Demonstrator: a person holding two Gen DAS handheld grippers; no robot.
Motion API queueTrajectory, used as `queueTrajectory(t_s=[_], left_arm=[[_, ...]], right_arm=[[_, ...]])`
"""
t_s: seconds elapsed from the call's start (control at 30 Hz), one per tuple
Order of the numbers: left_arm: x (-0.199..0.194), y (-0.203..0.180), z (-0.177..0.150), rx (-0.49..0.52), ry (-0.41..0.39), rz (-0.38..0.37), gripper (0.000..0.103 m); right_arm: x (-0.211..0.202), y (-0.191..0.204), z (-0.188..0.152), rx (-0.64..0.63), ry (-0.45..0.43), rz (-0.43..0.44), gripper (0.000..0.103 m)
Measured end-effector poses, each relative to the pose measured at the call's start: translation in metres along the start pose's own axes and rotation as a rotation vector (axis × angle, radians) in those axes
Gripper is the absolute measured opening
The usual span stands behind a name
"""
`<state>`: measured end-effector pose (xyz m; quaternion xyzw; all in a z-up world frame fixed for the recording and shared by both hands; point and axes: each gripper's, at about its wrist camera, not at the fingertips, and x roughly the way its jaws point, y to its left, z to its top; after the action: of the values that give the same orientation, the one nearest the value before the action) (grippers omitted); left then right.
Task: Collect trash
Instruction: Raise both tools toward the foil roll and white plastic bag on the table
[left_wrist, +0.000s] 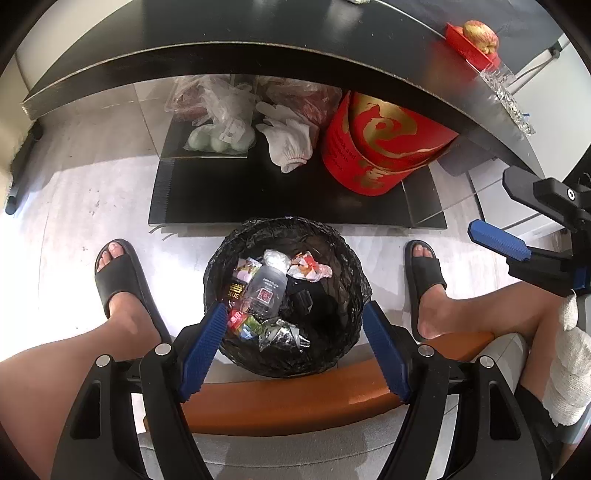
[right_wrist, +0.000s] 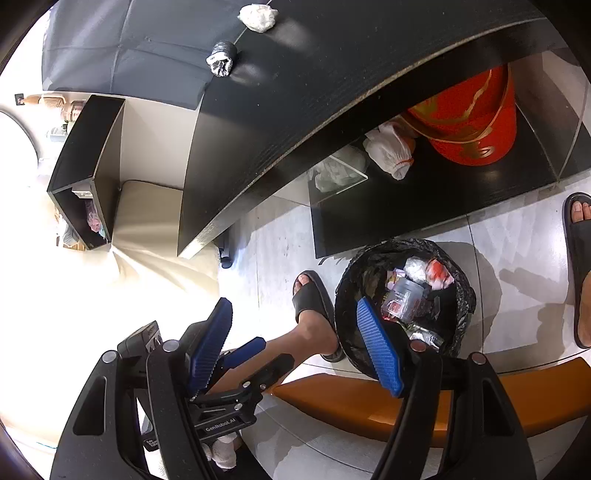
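A bin lined with a black bag (left_wrist: 343, 266) stands on the floor between my feet, holding wrappers, a small plastic bottle (left_wrist: 264, 291) and foil scraps. My left gripper (left_wrist: 295, 325) hangs open and empty right above it. The bin also shows in the right wrist view (right_wrist: 461, 295). My right gripper (right_wrist: 295, 325) is open and empty, left of the bin, above my left leg; it also shows in the left wrist view (left_wrist: 498, 240). On the black table top (right_wrist: 332, 92) lie a white crumpled tissue (right_wrist: 258, 16) and a grey crumpled wrapper (right_wrist: 222, 59).
Under the table a low shelf (left_wrist: 258, 192) carries a red round box (left_wrist: 384, 144), white gloves (left_wrist: 288, 136) and plastic bags (left_wrist: 218, 122). An apple on a red holder (left_wrist: 480, 37) sits on the table. An orange chair edge (left_wrist: 295, 398) lies below the grippers.
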<state>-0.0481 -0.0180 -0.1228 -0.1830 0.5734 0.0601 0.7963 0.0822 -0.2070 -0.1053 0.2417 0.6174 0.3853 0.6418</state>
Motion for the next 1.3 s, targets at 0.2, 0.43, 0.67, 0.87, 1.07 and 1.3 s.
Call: queueTrajectory(t_s=[0.2, 0.43, 0.67, 0.87, 1.07, 1.3], left_arm=[[-0.015, 0.003, 0.002, -0.004, -0.052, 0.011, 0.073], [-0.056, 0.008, 0.012, -0.024, -0.219, -0.014, 0.074], [-0.092, 0.02, 0.037, -0.043, -0.37, -0.013, 0.081], [-0.107, 0.025, 0.06, -0.046, -0.434, -0.006, 0.083], [-0.112, 0.03, 0.088, -0.031, -0.473, 0.014, 0.083], [-0.11, 0.042, 0.125, -0.064, -0.487, -0.007, 0.083]], right_arm=[[-0.022, 0.022, 0.0, -0.139, -0.083, -0.025, 0.072], [-0.056, 0.045, -0.001, -0.289, -0.194, -0.076, 0.08], [-0.082, 0.074, 0.006, -0.461, -0.305, -0.121, 0.094], [-0.086, 0.086, 0.032, -0.536, -0.36, -0.17, 0.095], [-0.074, 0.088, 0.073, -0.543, -0.368, -0.198, 0.095], [-0.056, 0.096, 0.124, -0.567, -0.376, -0.229, 0.095]])
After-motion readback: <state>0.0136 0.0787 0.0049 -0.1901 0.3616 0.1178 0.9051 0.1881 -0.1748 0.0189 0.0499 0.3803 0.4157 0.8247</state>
